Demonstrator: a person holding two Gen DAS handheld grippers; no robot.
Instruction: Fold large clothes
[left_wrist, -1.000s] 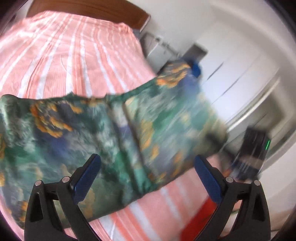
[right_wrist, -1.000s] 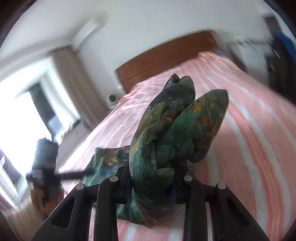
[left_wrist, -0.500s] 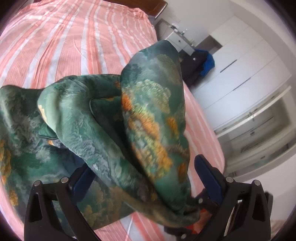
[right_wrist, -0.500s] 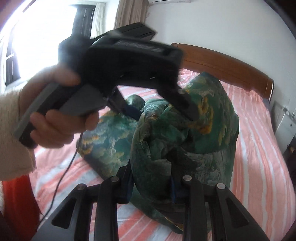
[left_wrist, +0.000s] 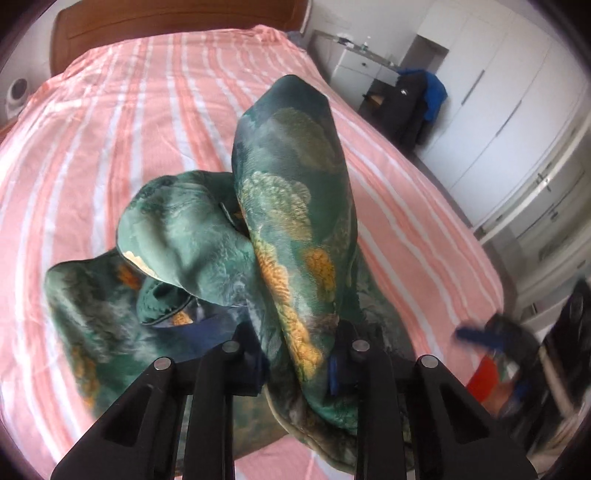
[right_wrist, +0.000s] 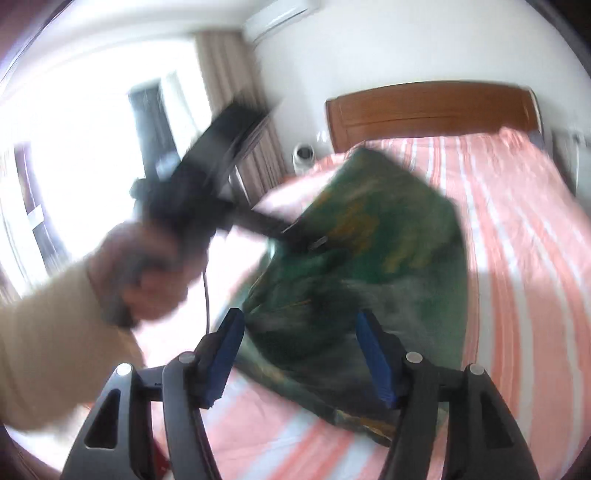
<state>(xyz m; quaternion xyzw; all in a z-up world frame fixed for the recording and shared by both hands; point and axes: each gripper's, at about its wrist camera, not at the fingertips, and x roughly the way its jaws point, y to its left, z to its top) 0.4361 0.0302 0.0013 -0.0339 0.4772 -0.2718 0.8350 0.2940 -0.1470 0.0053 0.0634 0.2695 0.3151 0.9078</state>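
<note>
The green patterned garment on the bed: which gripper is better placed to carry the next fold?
Left, probably. The left gripper is closing with a raised fold of the green patterned garment between its fingers. The right gripper is opening; its pads stand apart from the cloth, above the striped bedspread.

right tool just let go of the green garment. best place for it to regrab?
Judgement: take the green garment at its near bottom hem edge, coming low from the foot of the bed. There the cloth lies thin and flat on the sheet; higher up it is bunched, with the left tool closing on that fold.
</note>
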